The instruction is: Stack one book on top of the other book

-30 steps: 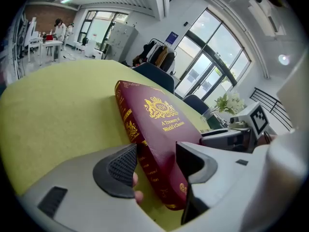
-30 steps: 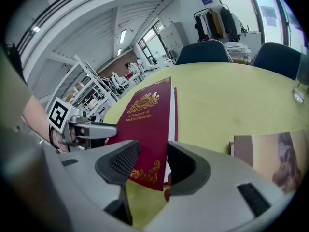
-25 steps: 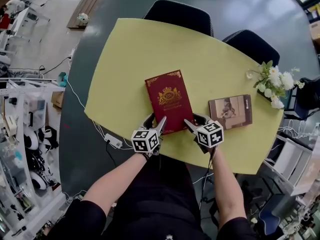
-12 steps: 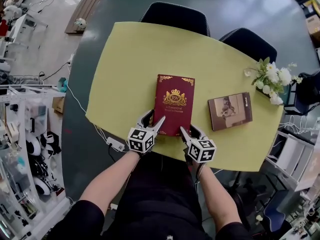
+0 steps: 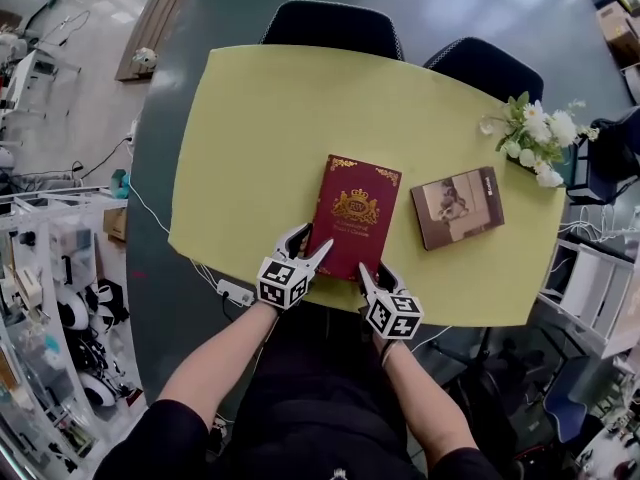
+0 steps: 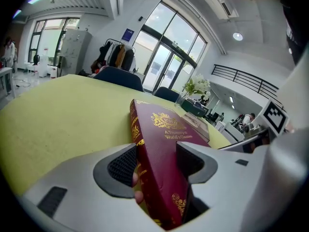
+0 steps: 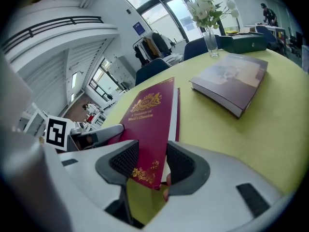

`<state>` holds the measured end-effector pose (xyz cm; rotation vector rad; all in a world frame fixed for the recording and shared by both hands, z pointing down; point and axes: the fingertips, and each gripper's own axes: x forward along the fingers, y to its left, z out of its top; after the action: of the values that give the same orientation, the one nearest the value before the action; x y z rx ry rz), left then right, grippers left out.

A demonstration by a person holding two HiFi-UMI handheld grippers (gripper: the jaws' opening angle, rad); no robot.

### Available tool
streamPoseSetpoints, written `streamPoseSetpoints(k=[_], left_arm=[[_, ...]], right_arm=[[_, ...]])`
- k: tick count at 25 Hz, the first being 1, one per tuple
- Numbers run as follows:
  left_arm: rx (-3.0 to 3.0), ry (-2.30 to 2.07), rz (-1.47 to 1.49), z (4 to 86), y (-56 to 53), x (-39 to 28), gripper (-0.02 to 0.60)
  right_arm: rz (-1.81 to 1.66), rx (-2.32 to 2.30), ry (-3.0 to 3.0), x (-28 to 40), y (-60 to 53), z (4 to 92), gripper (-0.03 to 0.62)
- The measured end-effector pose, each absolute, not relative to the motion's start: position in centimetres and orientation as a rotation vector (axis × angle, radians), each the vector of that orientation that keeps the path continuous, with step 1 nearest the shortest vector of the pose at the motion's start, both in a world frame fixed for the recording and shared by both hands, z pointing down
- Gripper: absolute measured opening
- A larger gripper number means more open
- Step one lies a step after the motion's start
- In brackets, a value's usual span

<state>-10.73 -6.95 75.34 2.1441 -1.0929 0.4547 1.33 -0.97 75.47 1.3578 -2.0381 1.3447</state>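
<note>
A dark red book [image 5: 355,213] with gold print lies lengthwise on the yellow table [image 5: 280,118], in front of me. My left gripper [image 5: 308,243] is shut on its near left corner, by the spine [image 6: 136,129]. My right gripper [image 5: 375,271] is shut on its near right corner [image 7: 145,170], pages against one pad. That near end looks slightly raised. The left gripper [image 6: 157,161] and the right gripper [image 7: 148,163] each show the cover between their pads. A smaller brown-grey book [image 5: 457,206] lies flat to the right, apart from the red book [image 7: 149,110], with neither gripper at it.
A glass vase of white flowers [image 5: 540,143] stands at the table's right edge, behind the brown-grey book [image 7: 231,79]. Two dark chairs [image 5: 335,26] [image 5: 485,68] are tucked in at the far side. The near table edge runs just under the grippers.
The red book has turned clockwise in both grippers and sits a little closer to the brown-grey book. My right gripper has drawn in toward me and leftward; the left has mostly rolled in place.
</note>
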Motion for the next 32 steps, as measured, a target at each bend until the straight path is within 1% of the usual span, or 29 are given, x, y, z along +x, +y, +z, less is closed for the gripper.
streamPoseSetpoints(k=[13, 18, 21, 24, 28, 32], left_arm=[[2.156, -1.106, 0.541, 76.1, -6.9, -11.0, 0.261], [2.203, -1.188, 0.558, 73.7, -7.4, -12.1, 0.261], [2.272, -1.199, 0.562, 71.1, -8.5, -11.6, 0.261], [2.331, -1.14, 0.555, 68.6, -9.1, -8.9, 0.261], [2.402, -0.993, 0.545, 66.4, -7.5, -2.4, 0.261], [2.418, -0.842, 0.551, 66.1, -3.3, 5.2, 0.261]], right_arm=[[1.299, 1.385, -2.046, 1.2, -0.9, 76.6, 0.19], [1.275, 1.474, -2.043, 3.5, -1.9, 75.0, 0.192], [1.298, 1.552, -2.03, 6.2, -2.4, 74.0, 0.192], [1.148, 1.558, -2.075, 9.9, -3.5, 72.6, 0.192], [0.852, 1.487, -2.125, 17.0, -6.6, 70.6, 0.192], [0.831, 1.57, -2.037, 26.1, -10.4, 70.3, 0.192]])
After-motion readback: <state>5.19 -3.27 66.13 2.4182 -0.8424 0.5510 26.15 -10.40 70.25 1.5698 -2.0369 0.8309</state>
